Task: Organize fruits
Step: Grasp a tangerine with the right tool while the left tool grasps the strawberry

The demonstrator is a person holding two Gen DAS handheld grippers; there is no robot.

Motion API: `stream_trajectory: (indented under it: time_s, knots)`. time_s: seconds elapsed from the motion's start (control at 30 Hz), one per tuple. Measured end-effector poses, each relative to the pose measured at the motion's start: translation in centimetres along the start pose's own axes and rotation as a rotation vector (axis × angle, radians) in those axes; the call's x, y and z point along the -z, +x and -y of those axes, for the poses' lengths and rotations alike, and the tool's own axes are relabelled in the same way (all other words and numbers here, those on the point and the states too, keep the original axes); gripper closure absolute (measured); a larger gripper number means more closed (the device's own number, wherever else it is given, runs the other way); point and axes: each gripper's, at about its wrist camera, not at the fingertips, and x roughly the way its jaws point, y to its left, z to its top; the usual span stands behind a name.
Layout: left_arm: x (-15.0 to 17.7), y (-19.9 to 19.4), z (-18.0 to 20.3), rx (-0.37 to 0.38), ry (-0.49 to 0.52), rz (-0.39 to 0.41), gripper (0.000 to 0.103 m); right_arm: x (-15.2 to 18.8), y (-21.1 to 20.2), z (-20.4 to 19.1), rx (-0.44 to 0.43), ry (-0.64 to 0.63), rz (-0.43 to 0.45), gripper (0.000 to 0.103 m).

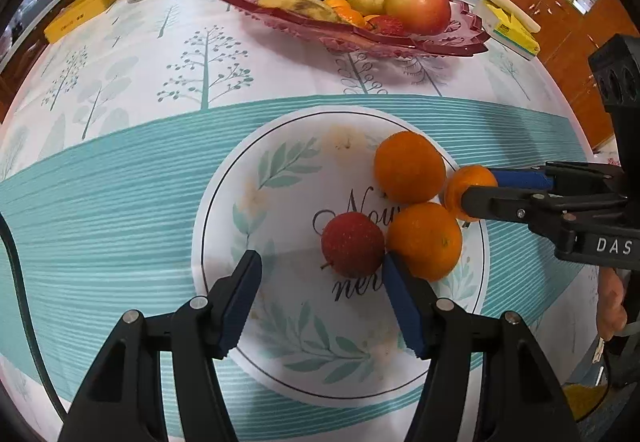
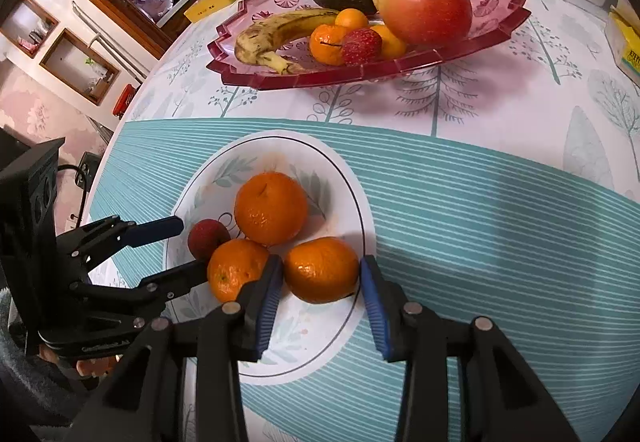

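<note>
Desk [image 1: 120,170], round-edged, with bare striped cloth on both sides of the plate [image 1: 224,210]. Beyond the plate, well apart: red dish [image 2: 500,26] holding apple, avocado and banana. On the plate: three mandarins and a red fruit [image 1: 352,244], clustered. Right claw [image 2: 320,286] pinches the rim-side mandarin [image 2: 322,269]. Left claw [image 1: 320,274], spread, brackets the red fruit; pads apart from it.

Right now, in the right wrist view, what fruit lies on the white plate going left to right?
Small red fruit → mandarin beside the left gripper's finger → mandarin between the right gripper's pads. The rear mandarin overlaps these, so it is left out.
</note>
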Motion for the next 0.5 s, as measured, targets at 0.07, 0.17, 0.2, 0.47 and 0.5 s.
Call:
stream_trajectory:
  time_s: [0.07,0.17,0.2,0.47,0.5]
  knots:
    - [-0.3,0.1,0.2,0.003,0.011,0.003,0.041,0.1,-0.1,-0.1,0.022,-0.013,0.005,0.064]
    - [-0.8,0.3,0.2,0.013,0.030,0.003,0.041,0.2,-0.4,-0.1,0.048,-0.023,0.009,0.064]
    - [-0.9,0.5,0.3,0.013,0.044,0.003,0.042,0.2,-0.5,0.0,0.054,-0.022,0.010,0.064]
    - [-1.2,1.4,1.2,0.029,0.109,0.004,0.070,0.4,-0.9,0.9,0.065,-0.002,0.015,0.064]
    - [-1.2,1.4,1.3,0.025,0.113,0.007,0.070,0.4,-1.0,0.9,0.065,-0.002,0.016,0.064]
